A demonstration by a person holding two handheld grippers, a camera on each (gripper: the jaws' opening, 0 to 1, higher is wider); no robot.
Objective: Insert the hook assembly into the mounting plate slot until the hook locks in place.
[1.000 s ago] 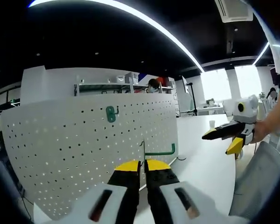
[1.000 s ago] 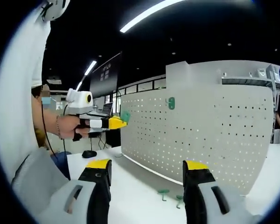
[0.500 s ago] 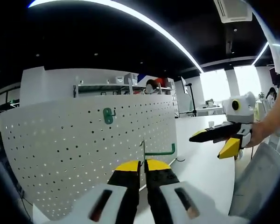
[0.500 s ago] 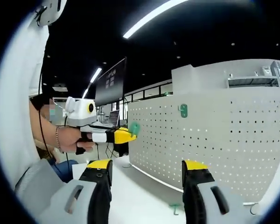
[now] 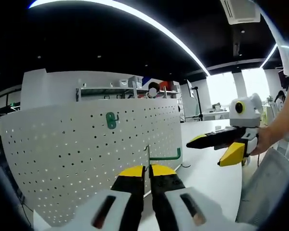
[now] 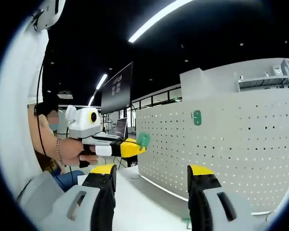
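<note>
A green hook (image 5: 164,156), pinched in the closed jaws of the left gripper (image 5: 147,172), hangs just short of the white pegboard (image 5: 77,159) that serves as mounting plate, not yet seated. Another green hook (image 5: 111,120) already sits high on the board. To the right, the right gripper (image 5: 221,147) waits with jaws wide and empty. Insertion and locking remain, it appears.

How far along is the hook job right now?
Done: one green hook already hangs on the white pegboard. In hand: the left tongs are shut on a second green hook, held short of the board. The right tongs are open. Left: push that hook into a slot until it locks.
</note>
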